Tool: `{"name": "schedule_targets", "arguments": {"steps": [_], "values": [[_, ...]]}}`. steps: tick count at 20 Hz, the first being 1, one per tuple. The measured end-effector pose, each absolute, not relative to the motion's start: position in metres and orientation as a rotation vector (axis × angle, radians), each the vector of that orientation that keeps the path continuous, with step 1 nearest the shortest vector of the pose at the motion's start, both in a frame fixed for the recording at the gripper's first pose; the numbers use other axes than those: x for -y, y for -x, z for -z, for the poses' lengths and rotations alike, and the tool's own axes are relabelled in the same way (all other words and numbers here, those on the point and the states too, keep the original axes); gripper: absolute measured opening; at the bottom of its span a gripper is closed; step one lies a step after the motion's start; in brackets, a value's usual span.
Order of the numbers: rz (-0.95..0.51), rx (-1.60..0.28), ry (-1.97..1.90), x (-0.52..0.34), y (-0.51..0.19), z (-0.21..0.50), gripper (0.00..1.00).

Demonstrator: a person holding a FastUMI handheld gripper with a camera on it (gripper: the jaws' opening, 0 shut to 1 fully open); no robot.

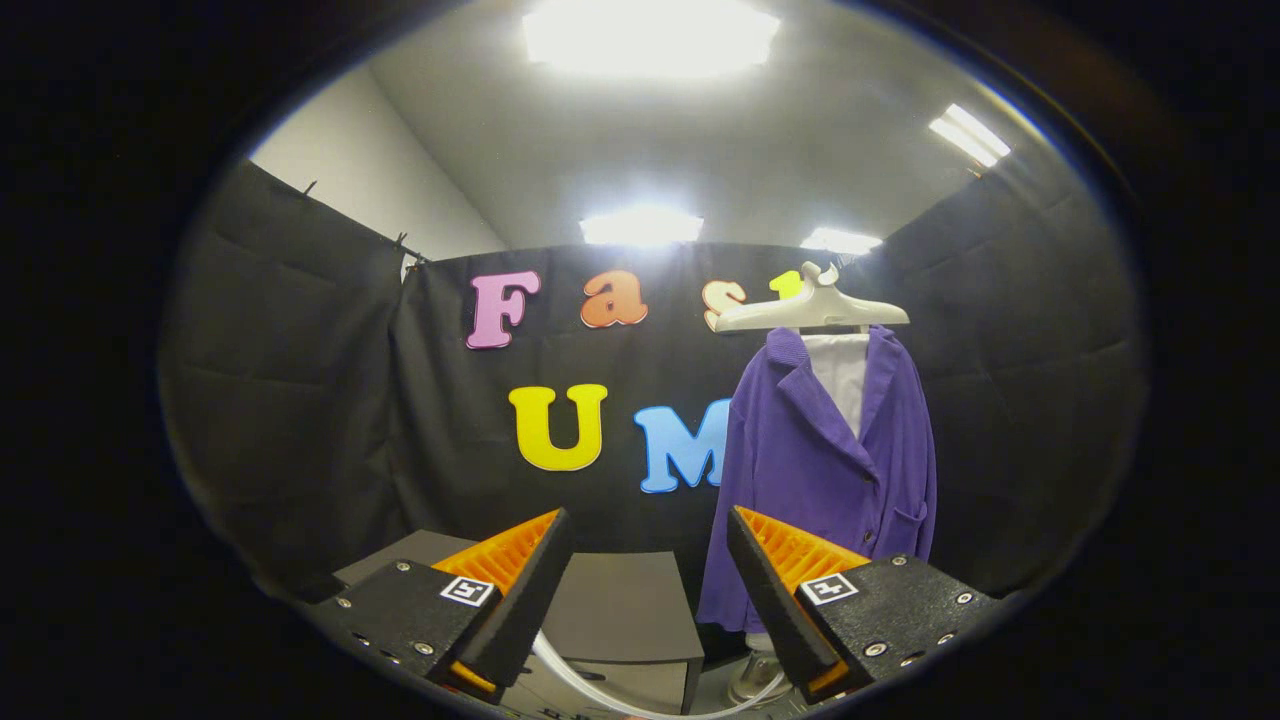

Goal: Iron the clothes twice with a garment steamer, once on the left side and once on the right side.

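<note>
**Steaming not yet begun: fingers wide and empty, jacket hanging ahead**

The purple jacket (830, 470) hangs on a pale hanger (812, 310) against the black cloth wall of the booth, beyond the fingers and off toward the right-hand one. It hangs upright with its front facing the camera, lapels open over a white lining or shirt (843, 375) at the neck. Its lower hem drops behind the right finger, so the bottom edge cannot be followed fully. Under it stands what looks like a rounded base (755, 680), too hidden to name with confidence.

The gripper (640, 580) has its fingers spread wide apart, with nothing between them. No steamer head is in their grasp. A pale hose (570, 675) curves low between the fingers, just above the bottom of the view; it probably belongs to the garment steamer, though the steamer's body cannot be made out. Beyond the gap between the fingers sits a grey surface (620, 600), box-like, standing in front of the cloth wall.

Overhead, ceiling lights (650, 35) glare brightly.

As for progress, the task looks to be at its very start. With the fingers empty and well apart from the jacket, neither the left pass nor the right pass appears underway, and the fabric gives no clue either way. What seems left is everything: taking up the steamer head, then running it down each side of the jacket in turn.
</note>
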State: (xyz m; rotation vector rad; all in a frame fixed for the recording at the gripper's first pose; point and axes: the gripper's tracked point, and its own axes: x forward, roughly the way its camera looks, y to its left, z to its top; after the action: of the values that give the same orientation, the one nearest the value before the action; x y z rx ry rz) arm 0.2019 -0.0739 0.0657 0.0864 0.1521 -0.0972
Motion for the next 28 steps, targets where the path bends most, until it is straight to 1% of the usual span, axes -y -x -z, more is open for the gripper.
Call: {"name": "schedule_targets", "arguments": {"steps": [5, 14, 22, 25, 28], "values": [[0.060, -0.251, -0.123, 0.032, -0.254, -0.046, 0.95], [-0.002, -0.505, -0.138, -0.043, -0.345, 0.036, 0.95], [0.010, -0.685, -0.178, -0.067, -0.416, 0.109, 0.95], [-0.009, -0.769, -0.237, -0.079, -0.435, 0.136, 0.95], [-0.024, -0.811, -0.318, -0.087, -0.449, 0.151, 0.94]]}}
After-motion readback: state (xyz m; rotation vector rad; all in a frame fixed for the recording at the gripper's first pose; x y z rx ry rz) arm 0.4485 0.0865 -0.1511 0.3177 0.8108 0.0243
